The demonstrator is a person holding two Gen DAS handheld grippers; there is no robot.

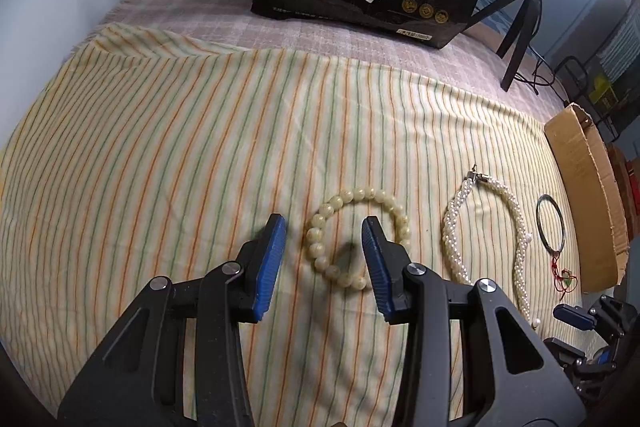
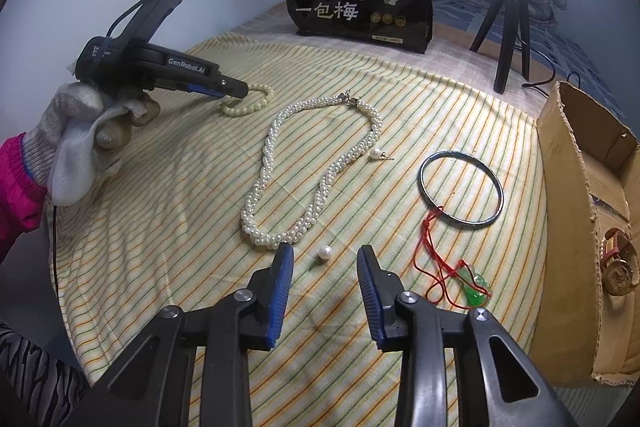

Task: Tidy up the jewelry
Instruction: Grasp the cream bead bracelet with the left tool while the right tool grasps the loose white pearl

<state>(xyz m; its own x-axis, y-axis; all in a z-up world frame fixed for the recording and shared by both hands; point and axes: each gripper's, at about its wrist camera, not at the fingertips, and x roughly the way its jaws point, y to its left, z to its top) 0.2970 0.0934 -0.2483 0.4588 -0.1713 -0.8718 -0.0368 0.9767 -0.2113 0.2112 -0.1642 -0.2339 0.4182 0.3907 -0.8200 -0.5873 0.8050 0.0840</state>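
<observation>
1. Jewelry is spread on the striped cloth (image 2: 168, 227) over the bed: a beaded bracelet (image 1: 358, 237), a pearl necklace (image 2: 312, 171), a dark bangle (image 2: 460, 189), a jade pendant (image 2: 474, 287) and a loose pearl (image 2: 325, 251).
2. The left tongs (image 1: 324, 227) are seen wide open and empty, low in the left wrist frame, straddling the bracelet's near-left side; a pickup is judged to be in hand.
3. The right tongs (image 2: 325, 257) are spread, holding nothing, around the pearl.
4. Next, closing on the beads is called for, then carrying to the cardboard box (image 2: 568, 211) at right.

The left claw (image 1: 324, 227) hangs wide apart over a cream bead bracelet (image 1: 358, 239) on the striped cloth (image 1: 160, 155); a pearl necklace (image 1: 486, 227) lies toward the cloth's right edge.
</observation>
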